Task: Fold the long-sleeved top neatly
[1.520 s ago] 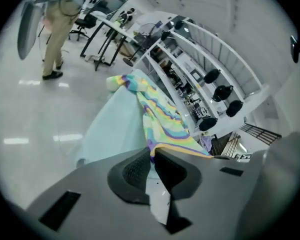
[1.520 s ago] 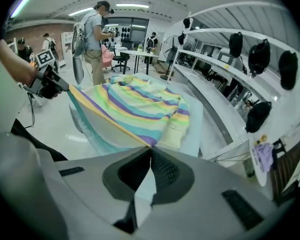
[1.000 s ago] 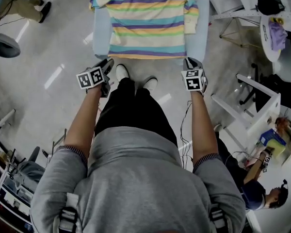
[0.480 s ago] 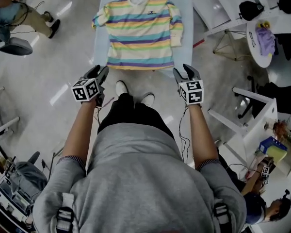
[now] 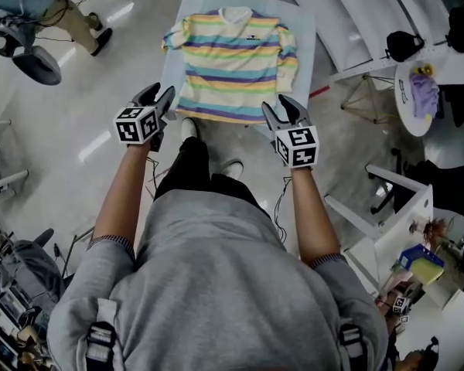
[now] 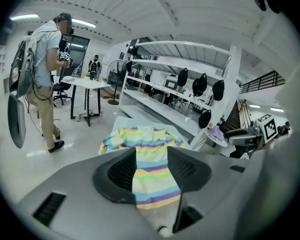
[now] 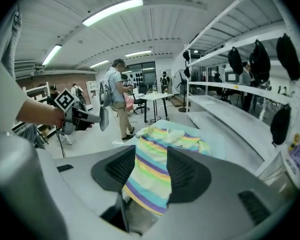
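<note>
Head view: the striped top (image 5: pixel 230 60) lies flat on the bench (image 5: pixel 305 52), hem nearest my left gripper (image 5: pixel 158 97) and right gripper (image 5: pixel 278 108), both clear of it. Left gripper view, then right: jaws just opened, spread on nothing, the top beyond them. It looks soft, light and limp, so I'd pinch it at the hem corners.

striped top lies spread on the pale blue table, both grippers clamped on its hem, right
No: the left gripper and right gripper grip nothing; their jaws have just been opening, empty, short of the striped top, per both gripper views. The rest holds.
</note>
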### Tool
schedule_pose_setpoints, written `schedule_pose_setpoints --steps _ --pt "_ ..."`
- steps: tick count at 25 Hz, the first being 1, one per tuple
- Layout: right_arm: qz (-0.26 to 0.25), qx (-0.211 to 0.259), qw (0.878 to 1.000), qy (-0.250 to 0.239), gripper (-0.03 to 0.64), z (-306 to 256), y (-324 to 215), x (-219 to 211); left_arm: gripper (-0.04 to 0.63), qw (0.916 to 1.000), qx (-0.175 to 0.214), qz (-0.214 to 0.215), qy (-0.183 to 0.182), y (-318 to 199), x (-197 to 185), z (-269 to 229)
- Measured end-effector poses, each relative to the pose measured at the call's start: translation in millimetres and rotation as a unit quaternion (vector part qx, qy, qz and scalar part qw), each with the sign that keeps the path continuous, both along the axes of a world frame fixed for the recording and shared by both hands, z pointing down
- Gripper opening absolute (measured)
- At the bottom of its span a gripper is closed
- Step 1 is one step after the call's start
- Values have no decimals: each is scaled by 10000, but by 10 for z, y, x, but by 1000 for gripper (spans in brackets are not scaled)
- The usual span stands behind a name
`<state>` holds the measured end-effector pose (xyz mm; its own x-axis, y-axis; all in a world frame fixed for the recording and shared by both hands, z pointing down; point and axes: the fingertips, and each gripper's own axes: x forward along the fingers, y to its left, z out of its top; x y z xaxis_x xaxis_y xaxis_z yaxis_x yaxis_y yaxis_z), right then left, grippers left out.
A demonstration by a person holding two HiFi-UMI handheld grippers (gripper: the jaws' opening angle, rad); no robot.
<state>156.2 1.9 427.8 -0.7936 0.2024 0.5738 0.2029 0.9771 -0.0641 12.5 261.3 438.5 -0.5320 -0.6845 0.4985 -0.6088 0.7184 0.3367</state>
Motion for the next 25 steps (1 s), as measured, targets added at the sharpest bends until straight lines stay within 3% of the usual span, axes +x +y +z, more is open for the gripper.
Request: schedule_pose_setpoints --steps 7,14,18,25 --pt "-144 35 9998 99 210 158 267 -757 212 9994 -227 -88 240 206 -789 496" --pt "-44 -28 9992 387 207 453 513 -1544 190 9968 -556 194 547 255 -1704 1026" --pt "1 -58 9987 510 204 621 672 -1940 189 9946 -669 454 653 159 -2218 1344" --pt "102 -117 9976 676 202 899 846 -2382 189 9842 -1138 1184 656 -161 -2763 1940"
